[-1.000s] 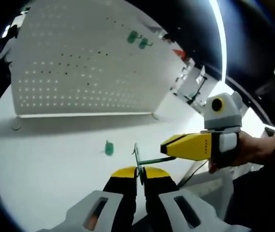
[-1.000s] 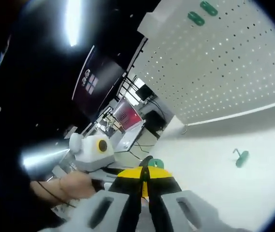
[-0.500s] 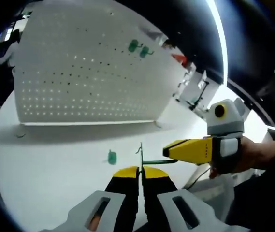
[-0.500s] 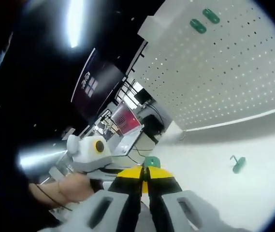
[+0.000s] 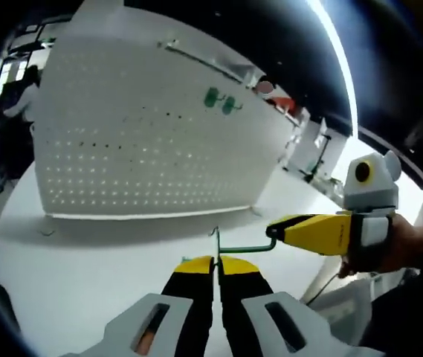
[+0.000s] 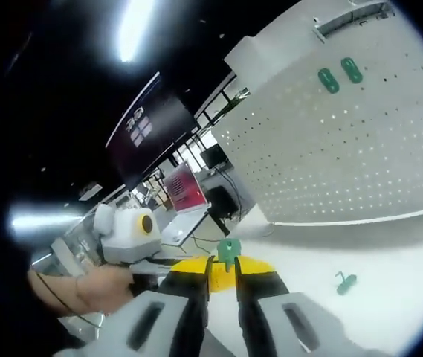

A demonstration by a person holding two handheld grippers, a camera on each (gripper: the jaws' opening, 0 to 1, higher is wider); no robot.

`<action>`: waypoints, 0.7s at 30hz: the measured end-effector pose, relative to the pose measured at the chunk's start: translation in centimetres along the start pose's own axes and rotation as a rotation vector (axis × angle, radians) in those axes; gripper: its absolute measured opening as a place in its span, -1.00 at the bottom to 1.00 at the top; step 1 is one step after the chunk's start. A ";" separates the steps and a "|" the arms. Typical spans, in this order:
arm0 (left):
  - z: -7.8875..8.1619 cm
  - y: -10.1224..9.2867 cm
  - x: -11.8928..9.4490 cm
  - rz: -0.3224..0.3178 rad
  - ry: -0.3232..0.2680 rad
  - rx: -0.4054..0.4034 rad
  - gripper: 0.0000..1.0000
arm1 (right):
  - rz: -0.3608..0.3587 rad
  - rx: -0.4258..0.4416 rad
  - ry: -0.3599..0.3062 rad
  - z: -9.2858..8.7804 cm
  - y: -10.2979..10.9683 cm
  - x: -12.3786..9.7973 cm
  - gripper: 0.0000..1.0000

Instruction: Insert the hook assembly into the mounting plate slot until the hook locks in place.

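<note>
The left gripper (image 5: 215, 262) has its yellow-tipped jaws pinched together on the upright end of a thin green wire hook (image 5: 230, 248); the right gripper (image 5: 276, 230), reaching in from the right of the left gripper view, is clamped on the other end of its horizontal shank. In the right gripper view the right gripper (image 6: 221, 265) is closed on the small green plastic base of the hook (image 6: 229, 251), which stands up just above its tips. The piece looks light, stiff and thin, likely to twist or slip in the pinch, so holding the base and steadying the shank seems sensible. Well beyond stands the white perforated mounting board (image 5: 144, 141), upright on the white table (image 5: 85, 268), with two green hooks (image 5: 221, 100) already seated high on it. A spare green hook (image 6: 343, 282) lies loose on the table. No containers are present
</note>
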State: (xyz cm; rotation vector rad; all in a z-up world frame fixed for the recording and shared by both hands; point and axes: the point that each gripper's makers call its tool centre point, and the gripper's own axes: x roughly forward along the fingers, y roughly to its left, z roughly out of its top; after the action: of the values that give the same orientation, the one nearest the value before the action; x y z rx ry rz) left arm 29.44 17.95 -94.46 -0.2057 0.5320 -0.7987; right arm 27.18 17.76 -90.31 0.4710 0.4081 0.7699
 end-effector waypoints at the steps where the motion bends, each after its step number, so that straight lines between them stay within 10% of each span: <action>1: 0.0 -0.1 0.1 -0.002 -0.002 0.004 -0.98 | -0.011 0.004 -0.002 -0.1 -0.1 0.1 -0.79; 21: 2.3 -1.0 -0.5 0.047 -0.090 0.160 -0.98 | -0.045 0.039 -0.059 0.9 0.1 0.9 -0.92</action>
State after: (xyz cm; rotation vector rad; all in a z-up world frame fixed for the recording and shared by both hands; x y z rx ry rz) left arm 29.70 17.58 -91.96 -0.0807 0.3852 -0.7785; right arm 28.21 18.23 -89.64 0.5179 0.3780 0.7039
